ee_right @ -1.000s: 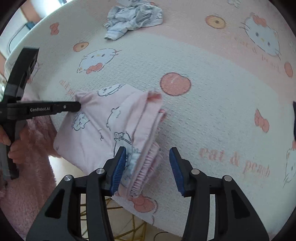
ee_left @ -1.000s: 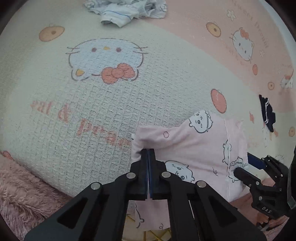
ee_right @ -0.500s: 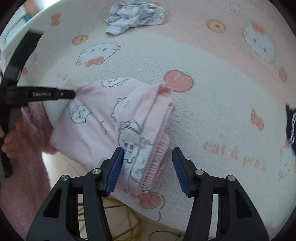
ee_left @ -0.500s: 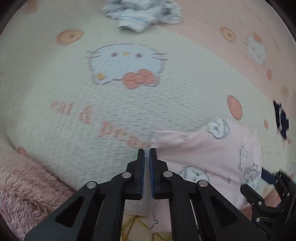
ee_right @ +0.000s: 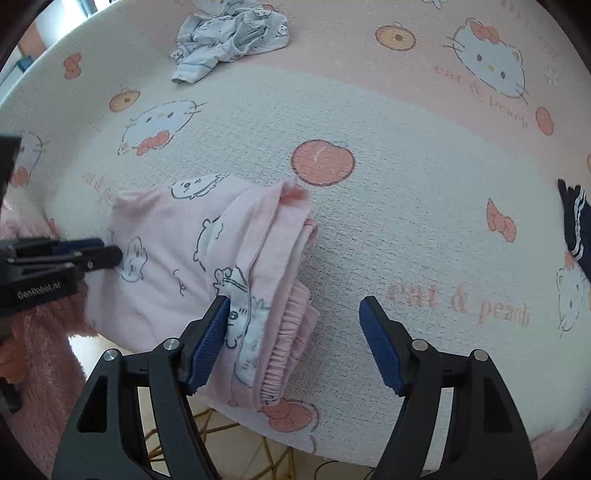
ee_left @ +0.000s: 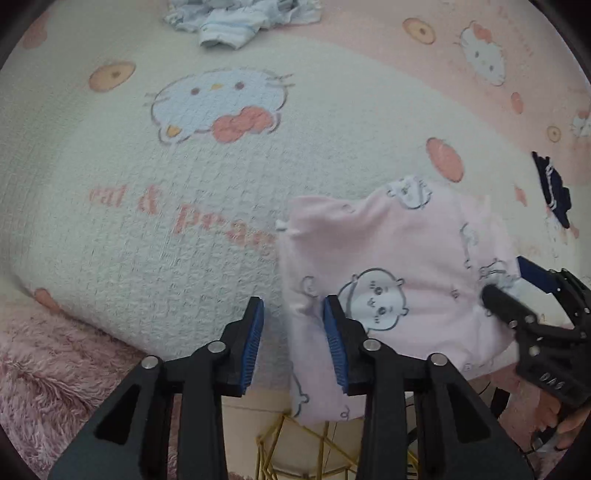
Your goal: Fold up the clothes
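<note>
While both tongs gape empty (left (ee_left: 293, 347), right (ee_right: 295, 347)), pink garment (ee_left: 388, 266) lies folded

Home bedroom: cartoon-print bedspread (ee_right: 369, 122), strewn clothes (ee_right: 229, 33).

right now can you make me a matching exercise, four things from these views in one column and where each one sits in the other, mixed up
Things:
1. pink garment
2. crumpled pale blue garment
3. dark navy garment
4. fluffy pink blanket

Places:
A. far end of the bed cover, beyond the printed cat face
B. near edge of the cover, partly hanging over it, between the open left claw and open right claw
C. below the cover's near edge, by the left claw
D. right edge of both views, only partly in frame

Pairs: 1-B, 2-A, 3-D, 4-C
</note>
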Tool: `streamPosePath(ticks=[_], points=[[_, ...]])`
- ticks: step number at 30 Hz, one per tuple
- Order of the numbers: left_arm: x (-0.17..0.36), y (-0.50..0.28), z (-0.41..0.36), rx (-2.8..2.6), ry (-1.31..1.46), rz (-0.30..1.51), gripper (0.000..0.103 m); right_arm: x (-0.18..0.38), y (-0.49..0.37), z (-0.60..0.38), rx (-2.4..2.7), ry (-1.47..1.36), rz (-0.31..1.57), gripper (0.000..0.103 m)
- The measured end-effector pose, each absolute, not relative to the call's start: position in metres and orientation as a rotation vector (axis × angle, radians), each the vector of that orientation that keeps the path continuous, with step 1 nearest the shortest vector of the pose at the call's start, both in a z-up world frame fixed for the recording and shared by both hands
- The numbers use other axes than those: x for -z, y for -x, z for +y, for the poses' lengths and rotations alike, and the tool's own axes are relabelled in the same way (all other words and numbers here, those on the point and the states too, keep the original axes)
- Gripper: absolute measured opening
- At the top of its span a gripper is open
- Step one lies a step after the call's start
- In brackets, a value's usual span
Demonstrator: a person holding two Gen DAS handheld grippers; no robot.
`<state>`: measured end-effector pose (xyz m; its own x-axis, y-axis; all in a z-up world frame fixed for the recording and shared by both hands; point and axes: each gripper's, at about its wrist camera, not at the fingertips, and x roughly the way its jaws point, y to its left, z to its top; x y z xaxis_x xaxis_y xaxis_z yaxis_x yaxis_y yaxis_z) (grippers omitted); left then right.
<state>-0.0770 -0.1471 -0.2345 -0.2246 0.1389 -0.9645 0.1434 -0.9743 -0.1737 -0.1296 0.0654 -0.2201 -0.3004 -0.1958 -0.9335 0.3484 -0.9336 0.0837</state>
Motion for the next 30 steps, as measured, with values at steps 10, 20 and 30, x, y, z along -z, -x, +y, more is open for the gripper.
streamPosePath(ticks=[10, 20, 30], points=[[0.221, 0.056, -0.175, 2.485, -1.928, 0.585, 0.043, 0.194, 0.126, 0.049, 2.315, -1.492, 0.303, 0.073], [0.235, 0.069, -0.167, 2.460, -1.992, 0.713, 0.051, 0.246, 0.133, 0.104, 2.056, -1.754, -0.300, 0.076], [0.238, 0.069, -0.169, 2.455, -1.985, 0.856, 0.042, 0.245, 0.130, 0.074, 2.023, -1.718, -0.105, 0.063]])
